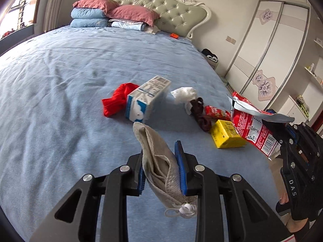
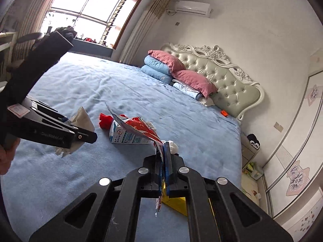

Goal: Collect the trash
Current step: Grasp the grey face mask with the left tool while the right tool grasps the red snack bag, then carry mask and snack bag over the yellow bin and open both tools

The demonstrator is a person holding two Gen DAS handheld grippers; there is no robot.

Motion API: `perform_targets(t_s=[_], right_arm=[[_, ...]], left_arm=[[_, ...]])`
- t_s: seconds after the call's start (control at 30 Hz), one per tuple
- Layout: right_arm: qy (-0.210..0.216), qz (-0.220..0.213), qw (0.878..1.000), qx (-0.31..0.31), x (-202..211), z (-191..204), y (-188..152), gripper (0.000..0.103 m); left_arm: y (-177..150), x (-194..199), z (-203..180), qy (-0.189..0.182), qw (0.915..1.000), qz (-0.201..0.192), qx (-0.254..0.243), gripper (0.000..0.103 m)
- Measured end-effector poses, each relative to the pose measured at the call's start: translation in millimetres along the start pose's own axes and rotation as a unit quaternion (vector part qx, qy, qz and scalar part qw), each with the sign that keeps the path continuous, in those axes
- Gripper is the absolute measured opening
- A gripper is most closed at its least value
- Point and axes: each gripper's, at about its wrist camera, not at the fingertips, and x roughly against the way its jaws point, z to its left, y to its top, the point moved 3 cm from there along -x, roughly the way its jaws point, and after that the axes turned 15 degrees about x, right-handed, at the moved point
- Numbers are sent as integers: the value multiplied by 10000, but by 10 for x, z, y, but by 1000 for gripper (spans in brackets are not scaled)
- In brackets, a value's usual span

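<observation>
My left gripper [image 1: 161,161] is shut on a crumpled grey face mask [image 1: 159,161] and holds it above the blue bed; the mask also shows in the right wrist view [image 2: 81,119]. My right gripper [image 2: 162,157] is shut on a red snack bag [image 2: 141,127], which also shows in the left wrist view [image 1: 252,125]. On the bed lie a blue-and-white milk carton [image 1: 145,100], a red cloth [image 1: 117,100], a white tissue wad [image 1: 184,94], a dark brown cloth [image 1: 200,114], a small red wrapper [image 1: 217,112] and a yellow box [image 1: 227,134].
The blue bedspread [image 1: 70,80] runs back to stacked pillows [image 1: 113,14] and a padded headboard [image 1: 171,6]. A small orange object [image 1: 174,35] lies near the headboard. A nightstand [image 2: 249,147] and wardrobe [image 1: 268,46] stand to the right of the bed.
</observation>
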Motion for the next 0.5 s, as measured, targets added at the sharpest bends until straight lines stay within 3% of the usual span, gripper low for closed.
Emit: perform_targets(t_s=[0.33, 0.5], right_arm=[[-265, 87, 9929, -1158, 714, -846, -774, 3], [-458, 294, 9834, -1733, 1012, -1177, -1318, 3]], left_arm=[[-387, -268, -1100, -440, 9957, 420, -695, 27], [-684, -518, -1657, -754, 9890, 850, -951, 27]])
